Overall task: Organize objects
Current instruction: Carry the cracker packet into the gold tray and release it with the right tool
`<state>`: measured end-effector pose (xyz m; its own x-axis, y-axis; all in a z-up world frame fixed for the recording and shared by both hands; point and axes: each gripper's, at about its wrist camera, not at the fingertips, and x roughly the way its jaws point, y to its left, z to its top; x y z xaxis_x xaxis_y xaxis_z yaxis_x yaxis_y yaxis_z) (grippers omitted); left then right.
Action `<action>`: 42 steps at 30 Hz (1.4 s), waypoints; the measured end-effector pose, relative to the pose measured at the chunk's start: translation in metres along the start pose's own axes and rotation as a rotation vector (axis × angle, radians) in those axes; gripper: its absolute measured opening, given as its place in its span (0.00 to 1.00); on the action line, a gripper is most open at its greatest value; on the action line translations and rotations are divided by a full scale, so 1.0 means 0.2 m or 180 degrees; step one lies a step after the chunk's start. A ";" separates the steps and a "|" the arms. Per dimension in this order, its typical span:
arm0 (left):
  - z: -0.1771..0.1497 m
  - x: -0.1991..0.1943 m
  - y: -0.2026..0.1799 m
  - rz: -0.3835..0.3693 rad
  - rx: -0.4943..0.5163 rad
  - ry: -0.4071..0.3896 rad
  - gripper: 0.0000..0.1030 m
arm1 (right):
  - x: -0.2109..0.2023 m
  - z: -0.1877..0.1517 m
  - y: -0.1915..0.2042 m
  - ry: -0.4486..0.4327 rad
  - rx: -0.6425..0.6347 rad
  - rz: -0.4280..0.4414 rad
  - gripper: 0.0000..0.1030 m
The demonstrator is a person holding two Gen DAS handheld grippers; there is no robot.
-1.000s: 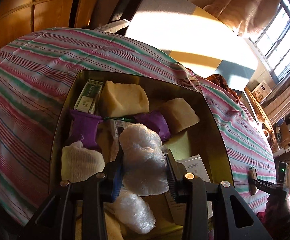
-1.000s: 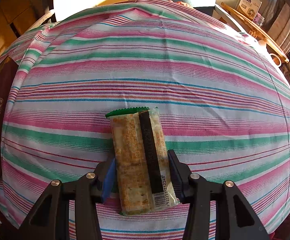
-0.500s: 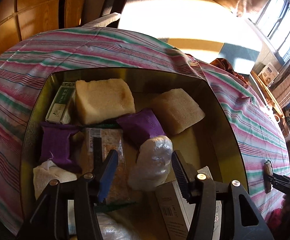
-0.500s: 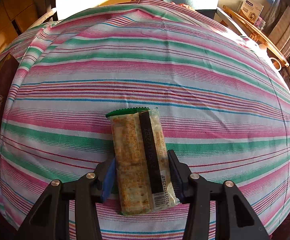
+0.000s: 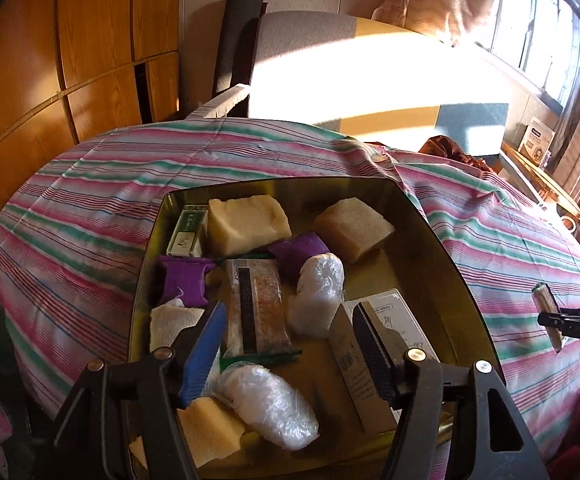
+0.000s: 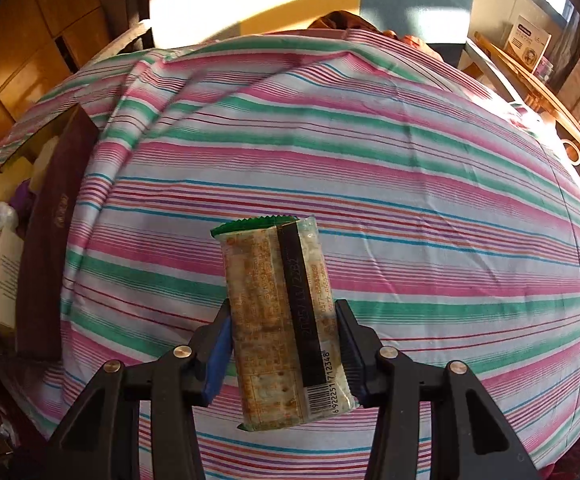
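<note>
Your left hand-held gripper hangs spread apart above the tin; your right hand-held gripper clamps the cracker packet.

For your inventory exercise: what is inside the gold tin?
The gold tin holds sponges, purple pouches, a cracker pack, plastic-wrapped bundles, small boxes and a cloth. Its near end is hidden by the left gripper.

We see two matching hand-held tools. The left gripper has black plastic arms shaped in angular, triangulated struts, with round silver screw heads at the joints. One of its fingers wears a blue ribbed pad, the other a dark ribbed pad. The right gripper shows the same black frame, silver screws and blue-and-dark pads.
</note>
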<state>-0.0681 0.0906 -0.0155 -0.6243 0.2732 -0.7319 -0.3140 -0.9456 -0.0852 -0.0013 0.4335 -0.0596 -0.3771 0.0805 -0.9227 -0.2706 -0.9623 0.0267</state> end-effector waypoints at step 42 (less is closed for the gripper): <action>-0.18 -0.25 0.07 0.0427 -0.0261 -0.0280 1.00 | -0.14 0.04 1.02 -0.0600 -0.0482 0.0461 0.47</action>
<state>-0.0161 0.0567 -0.0053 -0.7180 0.1546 -0.6786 -0.1664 -0.9849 -0.0482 -0.0533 0.2366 -0.0254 -0.5642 -0.0273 -0.8252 -0.0719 -0.9940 0.0821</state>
